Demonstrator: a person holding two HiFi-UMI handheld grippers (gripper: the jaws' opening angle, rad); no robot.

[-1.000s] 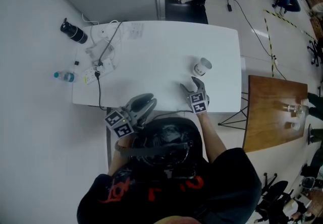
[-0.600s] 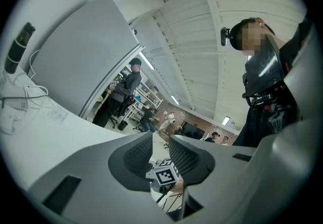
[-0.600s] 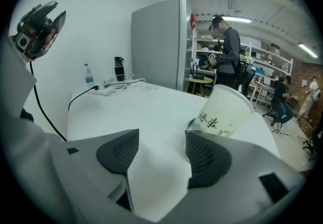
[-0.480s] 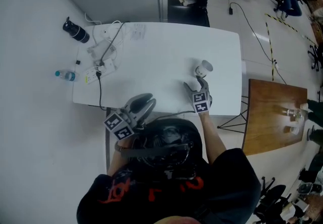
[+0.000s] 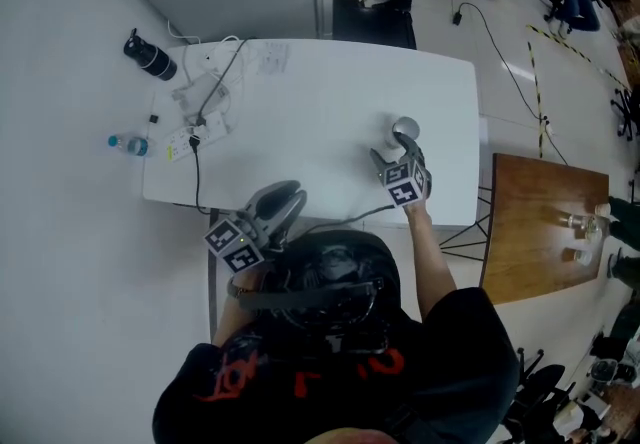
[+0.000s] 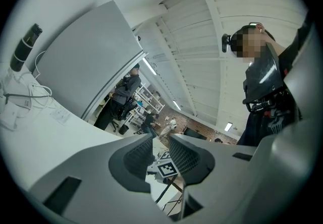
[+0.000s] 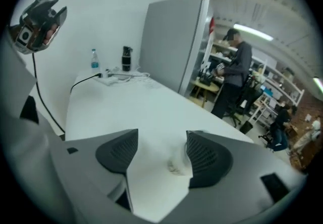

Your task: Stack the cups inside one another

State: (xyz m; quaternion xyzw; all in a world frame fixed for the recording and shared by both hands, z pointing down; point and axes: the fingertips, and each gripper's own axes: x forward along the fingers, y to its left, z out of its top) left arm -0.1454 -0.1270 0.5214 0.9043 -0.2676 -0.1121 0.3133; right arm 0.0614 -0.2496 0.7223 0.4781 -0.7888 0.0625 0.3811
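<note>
White cup [image 7: 179, 161] between the spread jaws of the right gripper [image 7: 161, 142] (blurred, nearer one pad)

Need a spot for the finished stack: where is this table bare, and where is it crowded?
The table is bare across its middle, between the cables at its far-left corner and the cup; the far-right corner is free too. Crowded: that cable corner, and the near-right edge, where the right gripper is at the cup.
</note>
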